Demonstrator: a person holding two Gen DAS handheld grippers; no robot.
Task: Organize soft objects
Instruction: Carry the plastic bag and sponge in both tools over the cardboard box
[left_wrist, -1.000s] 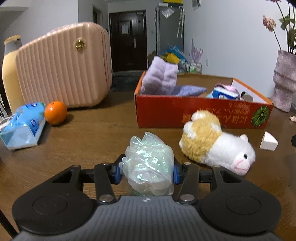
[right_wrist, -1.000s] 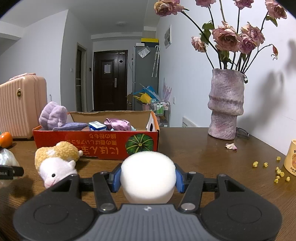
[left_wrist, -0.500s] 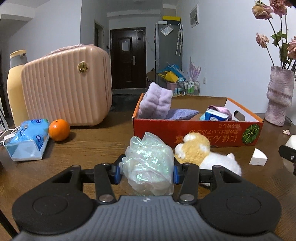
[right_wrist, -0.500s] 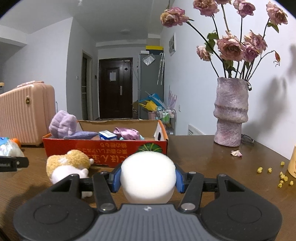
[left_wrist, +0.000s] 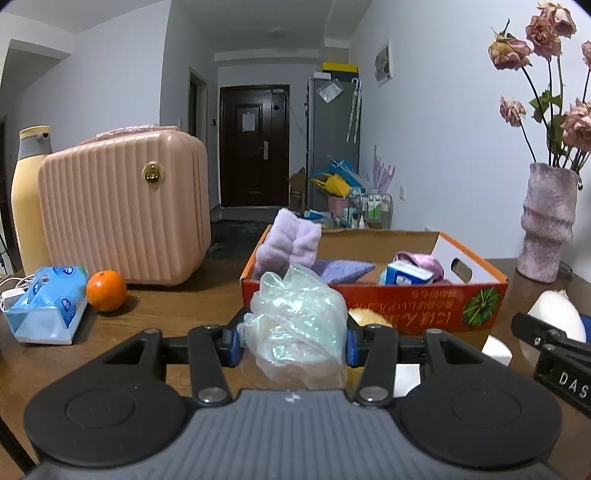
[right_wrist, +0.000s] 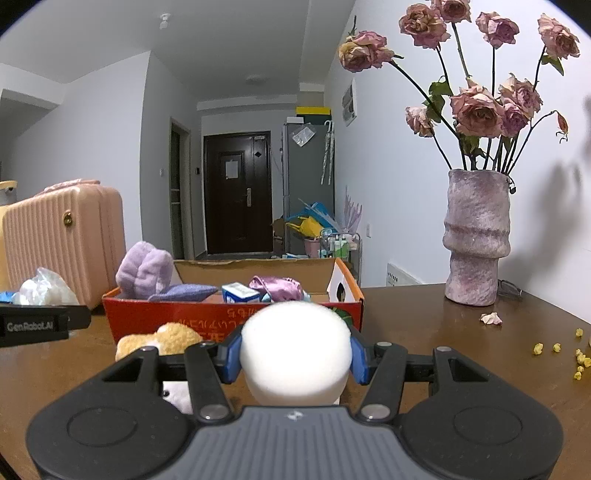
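the plush toy (right_wrist: 159, 341) lay mostly hidden behind the right gripper (right_wrist: 295, 354); the yellow bottle (left_wrist: 27, 199) was partly hidden by the pink case (left_wrist: 125, 210).

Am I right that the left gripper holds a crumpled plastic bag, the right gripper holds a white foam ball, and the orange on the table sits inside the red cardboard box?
Not quite. The orange is not inside the red cardboard box; it sits on the table, between the blue tissue pack and the pink suitcase, as the left wrist view shows. The left gripper does hold the crumpled plastic bag, and the right gripper the white foam ball.
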